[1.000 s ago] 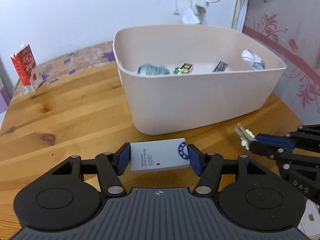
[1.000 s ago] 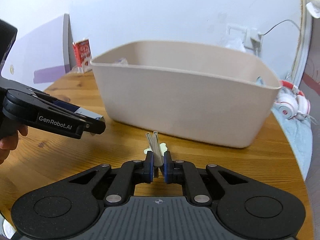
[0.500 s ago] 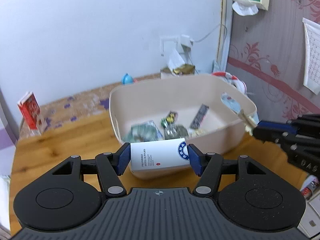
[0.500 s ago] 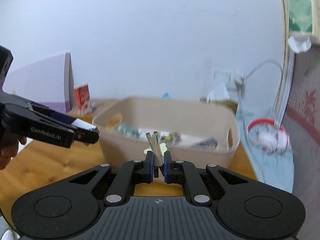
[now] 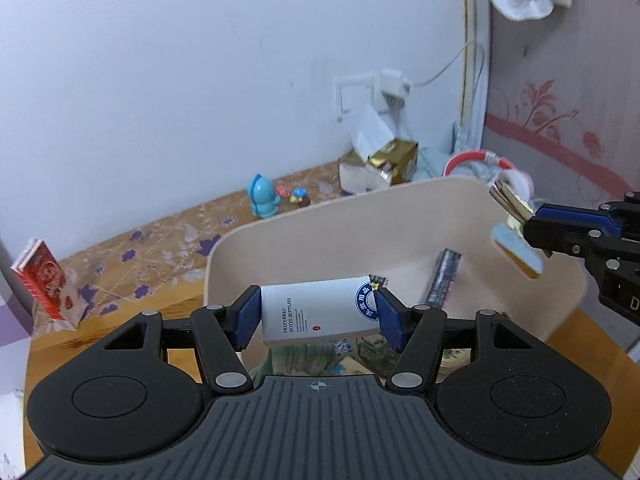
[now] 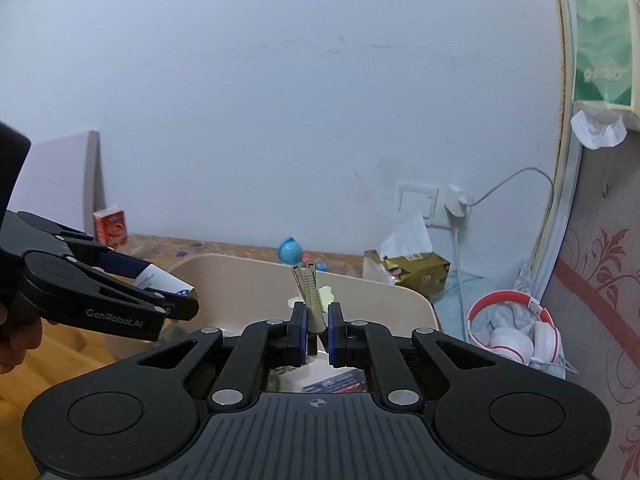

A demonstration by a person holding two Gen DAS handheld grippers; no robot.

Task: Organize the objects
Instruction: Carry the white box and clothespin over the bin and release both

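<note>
Left grip: your left gripper (image 5: 316, 314) pinched a white hotel-supplies packet (image 5: 318, 312) by its two ends, blue pads pressed on it, held in the air over the near rim of the beige bin (image 5: 400, 216).
Right grip: your right gripper (image 6: 318, 330) was squeezed tight on a beige clip (image 6: 308, 290) that stood up between the pads, over the bin's (image 6: 360, 286) near side.
Left view only: it looked down into the bin and showed a dark wrapper (image 5: 444, 280) leaning on the inner wall and crumpled packets under the fingers; a small card-like tag (image 5: 516, 254) hung below the clip (image 5: 510, 202). What it was, you could not tell.
Right view only: your hand (image 6: 18, 338) behind the left gripper (image 6: 176, 300), red-and-white headphones (image 6: 516, 332) on a blue cloth to the right, and a green tissue pack (image 6: 604, 40) high on the wall.
Change since a second earlier: both grippers had risen from table height beside the bin to above its rim; both grips were unchanged.
Surroundings: red carton (image 5: 42, 280) far left on the table (image 5: 120, 296), blue figurine (image 5: 262, 198) and gold box (image 5: 394, 160) behind the bin, charger in the wall socket (image 5: 360, 94).
Obstruction: each gripper's body hid the near part of the bin floor.
</note>
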